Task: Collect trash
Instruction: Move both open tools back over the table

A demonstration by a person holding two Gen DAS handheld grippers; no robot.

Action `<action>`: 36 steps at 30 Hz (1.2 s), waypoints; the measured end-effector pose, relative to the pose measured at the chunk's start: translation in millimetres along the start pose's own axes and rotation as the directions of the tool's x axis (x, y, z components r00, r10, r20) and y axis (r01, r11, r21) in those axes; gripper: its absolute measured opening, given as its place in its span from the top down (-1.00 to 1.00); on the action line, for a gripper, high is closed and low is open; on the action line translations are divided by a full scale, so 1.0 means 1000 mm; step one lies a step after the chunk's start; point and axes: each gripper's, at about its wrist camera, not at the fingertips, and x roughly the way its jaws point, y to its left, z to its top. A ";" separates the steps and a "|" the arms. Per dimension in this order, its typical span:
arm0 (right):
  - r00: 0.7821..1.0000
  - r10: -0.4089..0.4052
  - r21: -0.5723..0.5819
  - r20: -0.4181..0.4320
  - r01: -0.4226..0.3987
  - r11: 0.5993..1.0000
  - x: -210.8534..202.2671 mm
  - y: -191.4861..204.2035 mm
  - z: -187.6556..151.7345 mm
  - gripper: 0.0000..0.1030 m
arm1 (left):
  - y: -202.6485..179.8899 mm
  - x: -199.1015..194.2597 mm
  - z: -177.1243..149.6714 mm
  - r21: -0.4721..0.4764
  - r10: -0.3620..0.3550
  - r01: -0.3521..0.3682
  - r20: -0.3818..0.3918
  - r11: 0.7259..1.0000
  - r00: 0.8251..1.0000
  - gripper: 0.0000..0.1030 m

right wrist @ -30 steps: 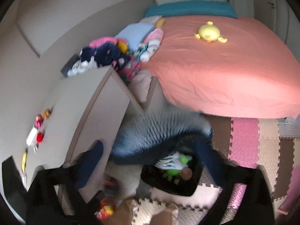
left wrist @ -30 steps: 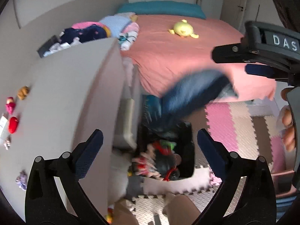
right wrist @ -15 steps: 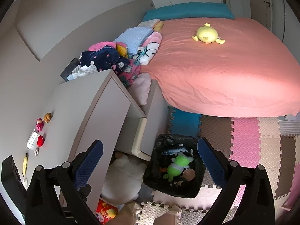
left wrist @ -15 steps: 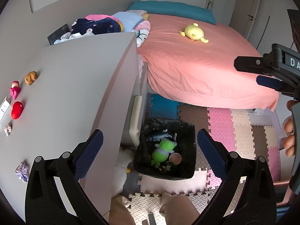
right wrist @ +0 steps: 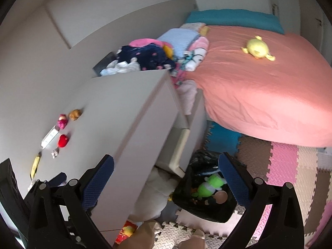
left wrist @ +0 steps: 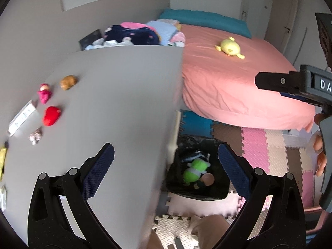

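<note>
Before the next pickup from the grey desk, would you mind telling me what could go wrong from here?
1. The small items on the grey desk, such as the red toy, look tiny against the wide-open left gripper, so a grasp may slip.
2. They sit close together; closing on one could knock the pink figure away.
3. The black bin sits beyond the desk edge, so a carried item could fall short.

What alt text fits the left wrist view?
The open, empty left claw hangs over a grey desk edge and a black bin holding a green plush toy; a pink bed lies beyond.
</note>
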 end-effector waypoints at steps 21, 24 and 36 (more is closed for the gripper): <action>0.982 0.162 -0.253 -0.103 -0.183 0.950 0.057 0.198 -0.016 -0.95 | 0.191 -0.076 -0.068 -0.204 0.174 -0.169 0.008 0.964 0.985 -0.88; 0.977 0.167 -0.275 -0.130 -0.197 0.941 0.070 0.223 -0.019 -0.95 | 0.219 -0.082 -0.081 -0.243 0.187 -0.182 -0.001 0.953 0.982 -0.88; 0.972 0.124 -0.338 -0.198 -0.187 0.923 0.115 0.297 -0.036 -0.95 | 0.339 -0.106 -0.131 -0.367 0.260 -0.255 -0.036 0.895 0.965 -0.88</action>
